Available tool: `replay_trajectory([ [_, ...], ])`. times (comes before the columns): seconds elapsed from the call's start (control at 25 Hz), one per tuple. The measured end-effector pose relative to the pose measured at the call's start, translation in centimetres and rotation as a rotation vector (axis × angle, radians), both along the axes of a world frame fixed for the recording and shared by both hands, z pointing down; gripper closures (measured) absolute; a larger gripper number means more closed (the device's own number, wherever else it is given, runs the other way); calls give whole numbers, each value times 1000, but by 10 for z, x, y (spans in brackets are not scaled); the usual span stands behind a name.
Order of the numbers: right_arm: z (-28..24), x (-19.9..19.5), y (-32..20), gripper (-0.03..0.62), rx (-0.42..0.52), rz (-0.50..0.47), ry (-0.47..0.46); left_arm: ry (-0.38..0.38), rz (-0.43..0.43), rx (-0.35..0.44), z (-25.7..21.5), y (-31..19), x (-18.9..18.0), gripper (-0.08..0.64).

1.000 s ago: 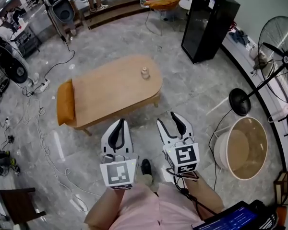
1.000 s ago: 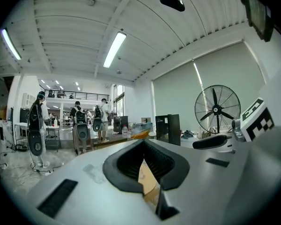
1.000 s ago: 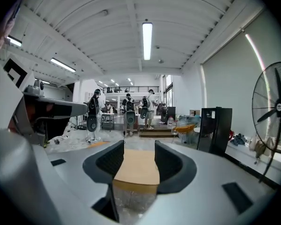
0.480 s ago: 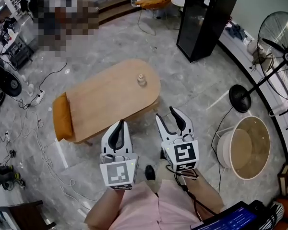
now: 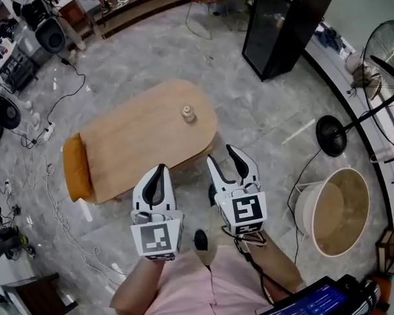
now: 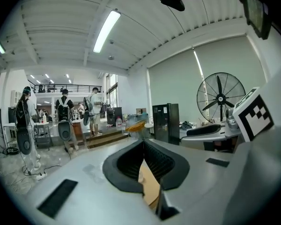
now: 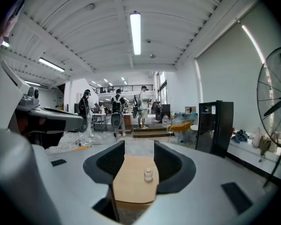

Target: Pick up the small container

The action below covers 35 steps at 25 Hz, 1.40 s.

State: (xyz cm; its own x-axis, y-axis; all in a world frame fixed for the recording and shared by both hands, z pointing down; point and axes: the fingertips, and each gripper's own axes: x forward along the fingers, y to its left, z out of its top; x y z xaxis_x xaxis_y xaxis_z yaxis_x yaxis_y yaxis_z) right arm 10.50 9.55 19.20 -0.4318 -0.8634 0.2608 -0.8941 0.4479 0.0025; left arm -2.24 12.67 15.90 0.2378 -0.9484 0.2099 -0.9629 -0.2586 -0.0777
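So: the small container (image 5: pixel 188 114) stands upright on the wooden bench (image 5: pixel 131 143), near its rounded far end, alone and well apart from both grippers. The right gripper (image 5: pixel 221 155) is released, jaws spread, and in its own view the container sits framed between them, far ahead. The left gripper (image 5: pixel 160 172) is clenched on nothing; only a sliver of bench shows past its pads. Both hang short of the bench's near edge, over the floor. Risks as I judge them: the container is small and looks light, so a jaw arriving off-centre could tip it or nudge it toward the rounded end and off. Closing too high could catch only its narrower top and let it slip. Loose cables (image 5: pixel 52 182) lie on the floor left of the bench; a snag there would jolt the approach.
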Motion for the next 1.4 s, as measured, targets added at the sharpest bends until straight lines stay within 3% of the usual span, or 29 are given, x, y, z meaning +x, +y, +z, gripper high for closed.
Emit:
replay_trajectory([
  [0.32, 9, 5, -92, 394, -22, -74, -31, 6, -64, -28, 6, -87, 18, 548],
  [0.56, 15, -3, -144, 393, -29, -141, -40, -48, -135, -35, 3, -133, 10, 548],
  [0.84, 18, -20, -180, 388, -47, -192, -55, 0, -168, -33, 9, -162, 5, 548],
  [1.4, 117, -62, -242, 376, -91, -208, 52, 58, -149, -106, 106, -236, -44, 548],
])
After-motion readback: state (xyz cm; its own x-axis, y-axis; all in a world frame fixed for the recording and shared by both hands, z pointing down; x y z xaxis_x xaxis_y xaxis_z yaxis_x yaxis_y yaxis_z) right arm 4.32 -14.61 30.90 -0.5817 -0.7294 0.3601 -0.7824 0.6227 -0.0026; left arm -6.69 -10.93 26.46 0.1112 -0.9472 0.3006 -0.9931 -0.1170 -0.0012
